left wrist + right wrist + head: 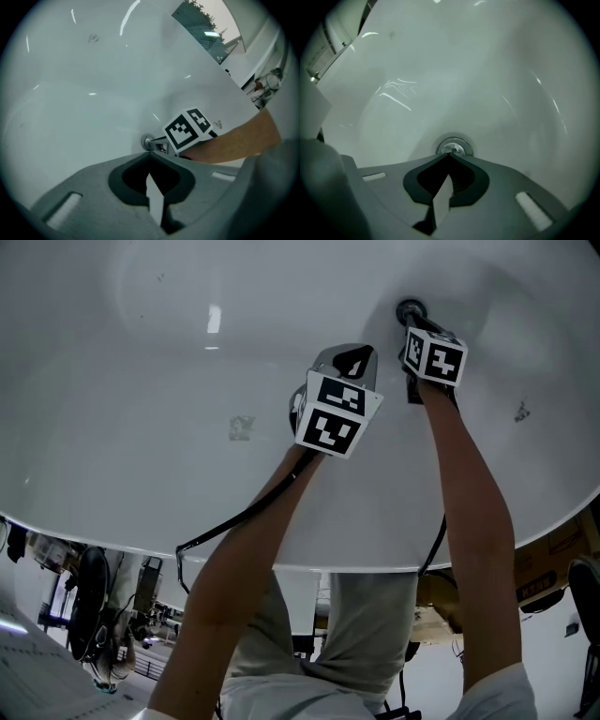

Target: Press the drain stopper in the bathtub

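Low in the white bathtub (141,381), reaching to the chrome drain stopper (454,145) with the right gripper (450,154), jaws clenched on nothing. Stopper right at the tips, its near edge hidden behind them, contact hard to judge. Left gripper (149,152) clamped empty too, stopper just beyond its tips, partly covered by the right gripper.

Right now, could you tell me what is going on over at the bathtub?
A person leans over the white bathtub with a tool in each hand. The right tool, jaws shut, has its tips at the drain stopper, apparently to press it. The left tool, also shut and empty, hovers beside it.
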### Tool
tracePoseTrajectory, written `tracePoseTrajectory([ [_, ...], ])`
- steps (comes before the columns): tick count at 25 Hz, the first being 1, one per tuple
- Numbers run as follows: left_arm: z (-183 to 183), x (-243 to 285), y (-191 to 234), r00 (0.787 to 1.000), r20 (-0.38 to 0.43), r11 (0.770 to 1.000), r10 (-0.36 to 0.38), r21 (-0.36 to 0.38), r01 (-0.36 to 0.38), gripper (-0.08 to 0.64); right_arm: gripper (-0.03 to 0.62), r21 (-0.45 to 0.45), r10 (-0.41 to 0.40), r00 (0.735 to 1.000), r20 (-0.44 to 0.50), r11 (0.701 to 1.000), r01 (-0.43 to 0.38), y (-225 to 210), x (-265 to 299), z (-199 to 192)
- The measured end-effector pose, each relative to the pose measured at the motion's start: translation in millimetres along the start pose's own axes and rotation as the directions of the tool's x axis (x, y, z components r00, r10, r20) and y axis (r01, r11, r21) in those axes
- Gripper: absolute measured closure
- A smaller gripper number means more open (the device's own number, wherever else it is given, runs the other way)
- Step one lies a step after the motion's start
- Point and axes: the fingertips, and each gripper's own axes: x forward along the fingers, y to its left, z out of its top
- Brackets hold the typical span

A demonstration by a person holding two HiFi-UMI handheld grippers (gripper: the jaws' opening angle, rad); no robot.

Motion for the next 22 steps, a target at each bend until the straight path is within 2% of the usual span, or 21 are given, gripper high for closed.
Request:
tracePoseTrajectory([
  [2,2.1,-6.6,2.0,1.000,-0.003,1.000,0.010,-0.008,-0.010,0.561,0.591,-0.043,-0.001,1.000,-0.006,0.999,0.001,4.5,-8.0,-3.5],
  [4,5.4,-12.4,0.0,1.000,0.000,1.000,0.005,-0.006,-0.005,0.561,0.590,-0.049,0.006,1.000,0.009,0.999,-0.005,10.3,-17.0,-2.6],
  [9,12.0,-31.6,-9.4,1.000,0.014,1.000,-0.008,0.022,0.007,0.561,0.590,-0.030,0.023,0.999,0.047,0.999,-0.022,30.5,-40.2,4.6],
  [15,27.9,-66.8,-25.5,0.999,0.028,0.998,-0.025,0.060,0.023,0.561,0.589,0.017,0.032,0.991,0.133,0.999,-0.035,53.3,-84.8,35.7],
  [22,30.9,-106.6,-42.6,0.998,0.034,0.995,-0.053,0.089,0.049,0.561,0.589,0.076,0.052,0.964,0.262,0.994,-0.074,81.9,-148.0,67.4],
])
